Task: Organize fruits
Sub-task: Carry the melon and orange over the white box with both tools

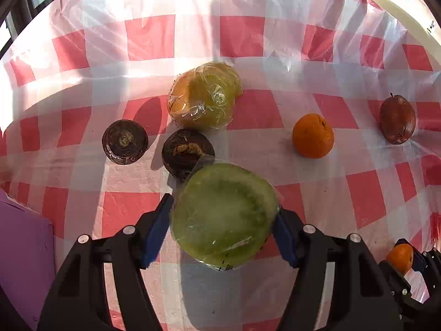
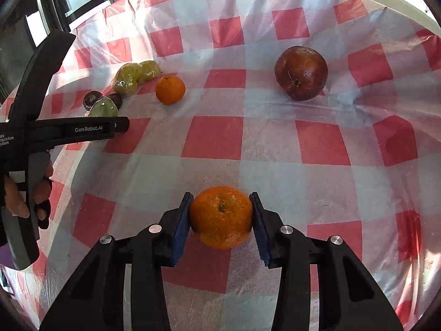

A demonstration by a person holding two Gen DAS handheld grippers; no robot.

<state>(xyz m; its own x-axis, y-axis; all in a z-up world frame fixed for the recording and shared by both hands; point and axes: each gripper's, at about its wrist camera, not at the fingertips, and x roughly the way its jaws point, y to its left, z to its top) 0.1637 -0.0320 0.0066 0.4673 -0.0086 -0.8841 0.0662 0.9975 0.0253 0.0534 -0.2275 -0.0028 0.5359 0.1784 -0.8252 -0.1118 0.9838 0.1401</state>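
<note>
Overhead, two wrist cameras looked down on a table covered in a red-and-white checked cloth (image 1: 248, 35) under clear plastic. A person held a two-finger gripper in each hand.

The left gripper (image 1: 222, 227) had its blue pads pressed against a plastic-wrapped green fruit (image 1: 224, 215), pale and round, clamped between the jaws. Just beyond it sat a dark purple mangosteen (image 1: 184, 150), touching or nearly touching the green fruit's wrap, with a second mangosteen (image 1: 124, 141) a little to the left. Behind them lay a plastic-wrapped bundle of yellow-green fruit (image 1: 204, 96). These formed a loose cluster on the left side of the table.

The right gripper (image 2: 222, 218) was clenched on an orange (image 2: 222, 216), stem end facing the camera, both pads tight on its sides. A second orange (image 2: 170, 89) rested alone near the cluster, and a dark red apple (image 2: 301, 73) sat well apart toward the right.

Judging by the layout, the sorting seemed roughly midway: wrapped and dark fruits were already gathered, while the oranges remained separated and the apple stood alone. The held orange probably still needed to join its twin, and the green fruit a spot in the group. No bowl or basket was visible.
</note>
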